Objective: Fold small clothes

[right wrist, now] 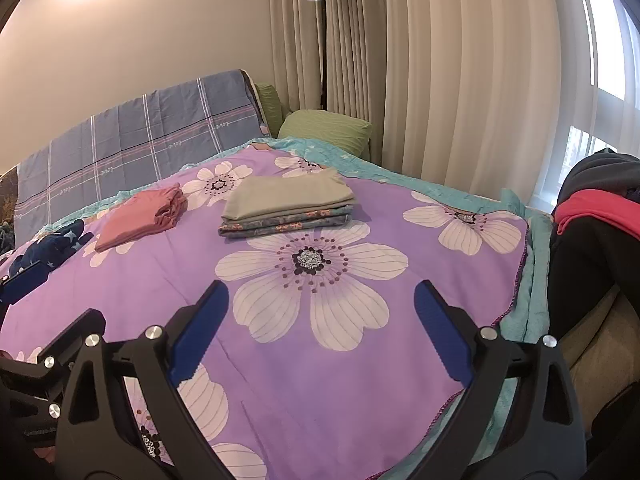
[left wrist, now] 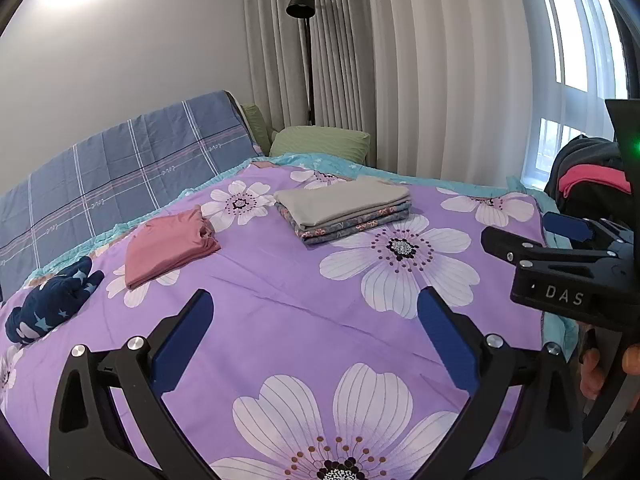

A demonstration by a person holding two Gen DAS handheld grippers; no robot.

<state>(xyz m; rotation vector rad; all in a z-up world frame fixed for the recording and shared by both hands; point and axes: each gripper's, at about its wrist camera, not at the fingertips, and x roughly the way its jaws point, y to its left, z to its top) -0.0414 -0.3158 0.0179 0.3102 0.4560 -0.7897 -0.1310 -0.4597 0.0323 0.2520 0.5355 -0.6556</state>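
A purple flowered bedspread [left wrist: 280, 308] [right wrist: 360, 208] covers the bed. On it, far from me, lies a neat stack of folded clothes [left wrist: 344, 208] [right wrist: 288, 206] with a grey piece on top. Left of the stack sits a folded pink garment [left wrist: 168, 248] [right wrist: 140, 216]. Further left a crumpled navy garment with pale stars [left wrist: 52, 304] [right wrist: 48, 250] lies unfolded. My left gripper [left wrist: 316, 312] hovers open over bare bedspread, holding nothing. My right gripper [right wrist: 322, 304] is open too and empty; it also shows at the right edge of the left wrist view [left wrist: 560, 256].
A blue plaid cover [left wrist: 120, 168] drapes the headboard, with green pillows [left wrist: 320, 140] beside it. A black floor lamp [left wrist: 304, 40] and curtains [left wrist: 440, 80] stand behind. A dark pile with a pink-red garment [right wrist: 592, 208] lies off the bed's right edge.
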